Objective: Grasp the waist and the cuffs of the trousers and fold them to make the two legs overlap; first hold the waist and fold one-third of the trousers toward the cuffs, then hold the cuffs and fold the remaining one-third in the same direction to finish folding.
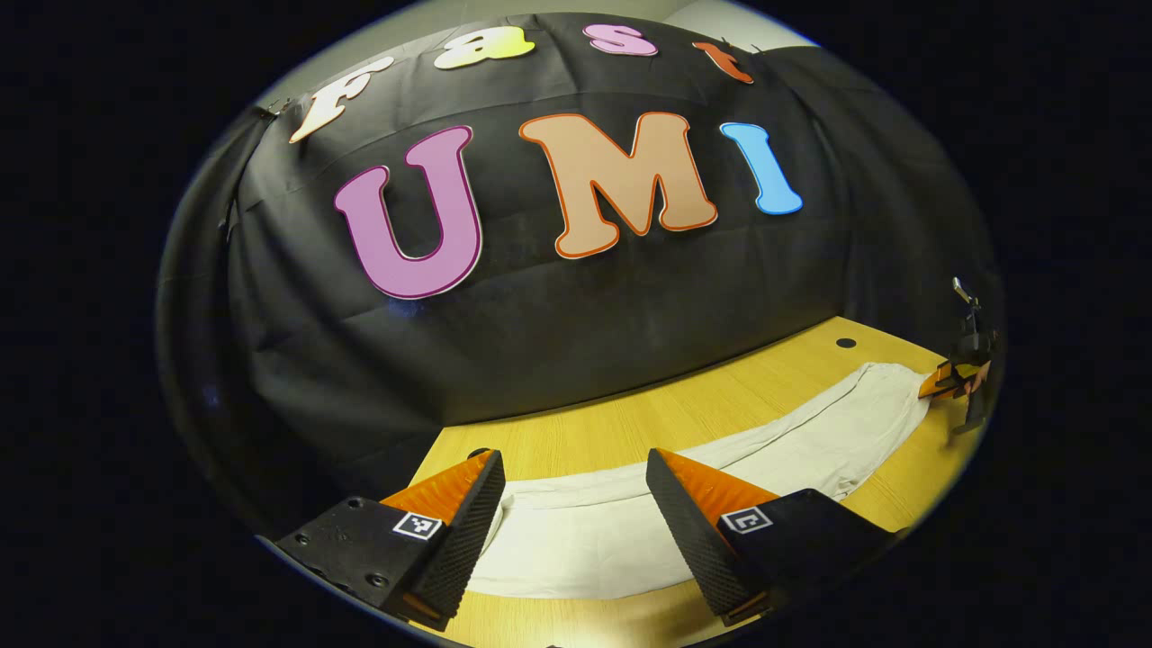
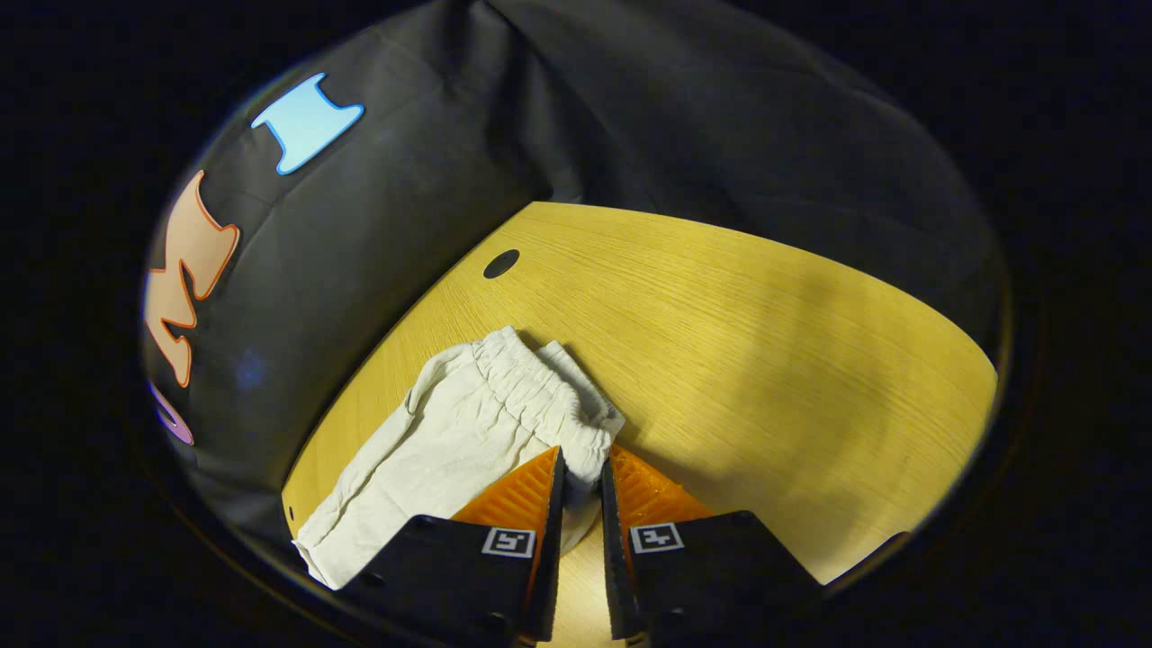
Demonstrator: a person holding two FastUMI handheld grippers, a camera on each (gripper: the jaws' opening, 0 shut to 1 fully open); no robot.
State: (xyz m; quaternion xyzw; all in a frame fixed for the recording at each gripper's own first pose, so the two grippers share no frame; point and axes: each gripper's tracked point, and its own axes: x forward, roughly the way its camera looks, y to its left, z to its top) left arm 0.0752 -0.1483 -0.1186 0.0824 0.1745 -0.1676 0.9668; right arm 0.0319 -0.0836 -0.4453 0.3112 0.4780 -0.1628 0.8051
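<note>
Trousers (image 1: 720,459) lie flat along the wooden table (image 2: 765,342). Right gripper (image 2: 580,472) pinches the elastic waist (image 2: 531,387), anchoring it for the fold. Left gripper (image 1: 576,486) hovers with jaws wide over the cuff end, ready to grab.

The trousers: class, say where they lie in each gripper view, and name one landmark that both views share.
Left gripper view: the trousers stretch from bottom centre, between the left gripper's open fingers, to the right edge.
Right gripper view: they lie lower left, waistband pinched by the right gripper.
Shared landmark: the dark hole in the table.
</note>
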